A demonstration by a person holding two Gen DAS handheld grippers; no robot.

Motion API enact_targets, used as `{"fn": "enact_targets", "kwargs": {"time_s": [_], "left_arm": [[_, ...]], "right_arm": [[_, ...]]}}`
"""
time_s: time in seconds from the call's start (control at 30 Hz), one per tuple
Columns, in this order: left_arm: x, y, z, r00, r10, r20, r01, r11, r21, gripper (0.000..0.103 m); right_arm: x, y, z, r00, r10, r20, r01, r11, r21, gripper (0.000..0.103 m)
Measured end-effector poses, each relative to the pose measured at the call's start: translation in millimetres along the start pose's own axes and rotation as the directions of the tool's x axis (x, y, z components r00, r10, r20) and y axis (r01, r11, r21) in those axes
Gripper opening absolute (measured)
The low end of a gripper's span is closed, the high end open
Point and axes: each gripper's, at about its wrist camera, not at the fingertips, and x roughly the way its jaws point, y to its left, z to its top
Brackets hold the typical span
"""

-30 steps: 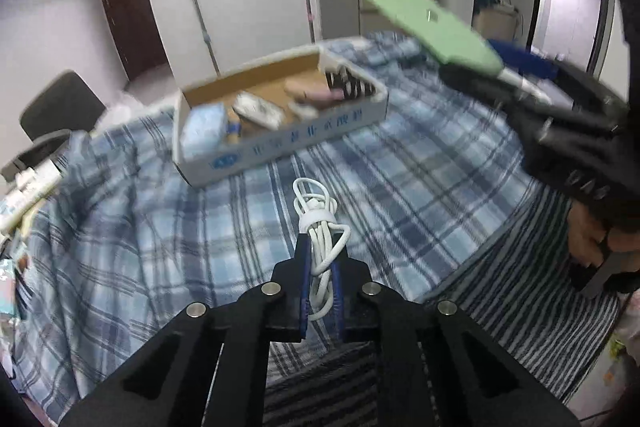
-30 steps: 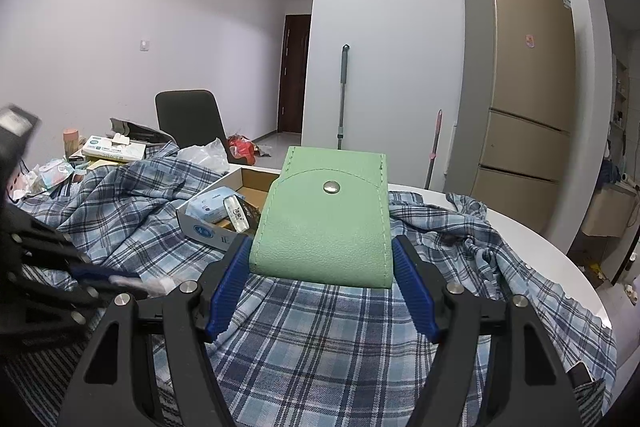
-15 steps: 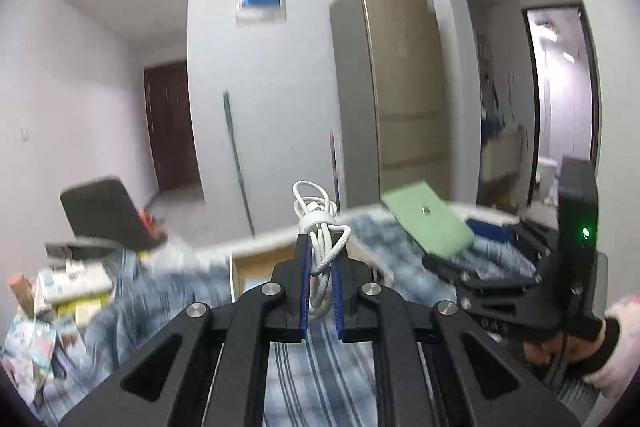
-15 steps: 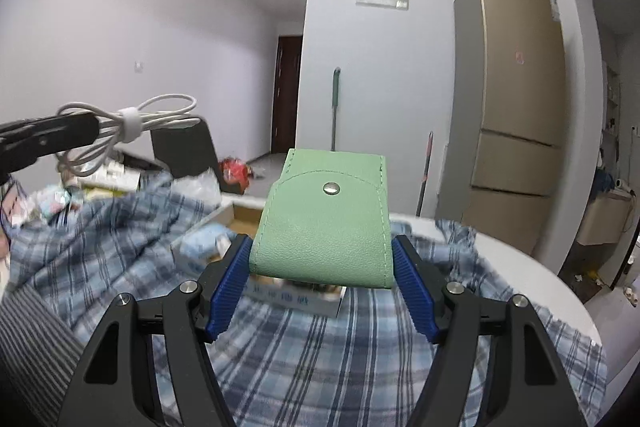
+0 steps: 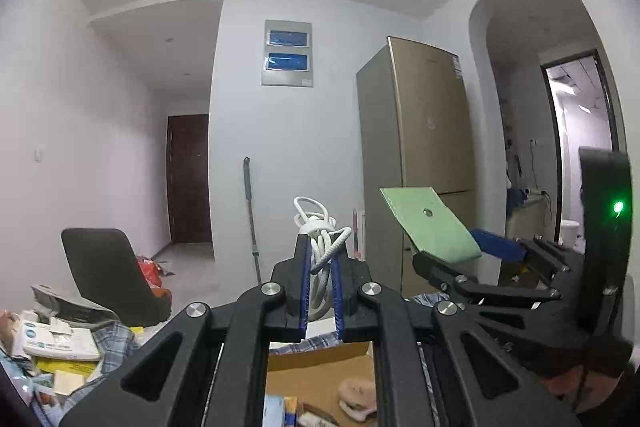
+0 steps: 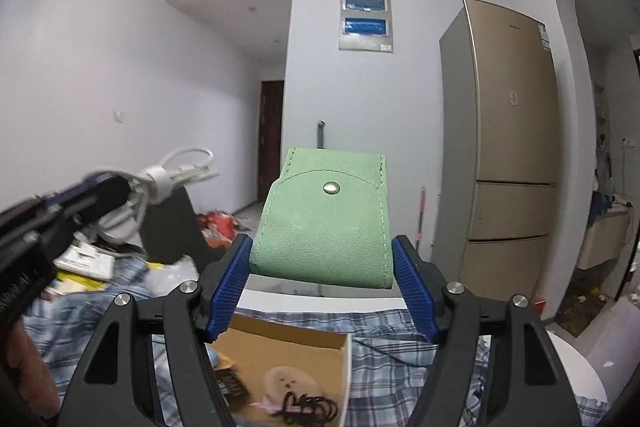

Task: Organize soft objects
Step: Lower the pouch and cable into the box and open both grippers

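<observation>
Now, largest first: plaid cloth (image 6: 400,327) covers the table; cardboard box (image 6: 280,351) sits on it below both tools, near the table's far edge. Right gripper (image 6: 320,291) pinches green pouch (image 6: 320,227) w/ jaws set wide, held above the box. Left gripper (image 5: 320,287), jaws pressed tight, clamps white cable bundle (image 5: 320,239).

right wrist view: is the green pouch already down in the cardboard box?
No, the green pouch sits clamped between the right gripper's jaws, above the cardboard box.
</observation>
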Motion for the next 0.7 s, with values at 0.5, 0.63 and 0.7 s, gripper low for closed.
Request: {"fn": "enact_targets", "kwargs": {"time_s": [0.5, 0.63, 0.7], "left_arm": [[102.2, 35.5, -83.0, 0.939, 0.023, -0.344, -0.031, 0.999, -0.018, 0.010], [118.0, 43.2, -99.5, 0.902, 0.024, -0.430, -0.042, 0.999, -0.032, 0.010], [124.7, 47.3, -106.2, 0.886, 0.018, -0.464, -0.043, 0.998, -0.045, 0.010]], "right_arm": [[97.7, -11.6, -92.6, 0.914, 0.178, -0.365, -0.148, 0.983, 0.108, 0.069], [109.8, -15.8, -105.1, 0.882, 0.208, -0.423, -0.163, 0.977, 0.140, 0.069], [115.7, -14.1, -110.6, 0.865, 0.227, -0.448, -0.173, 0.972, 0.159, 0.069]]}}
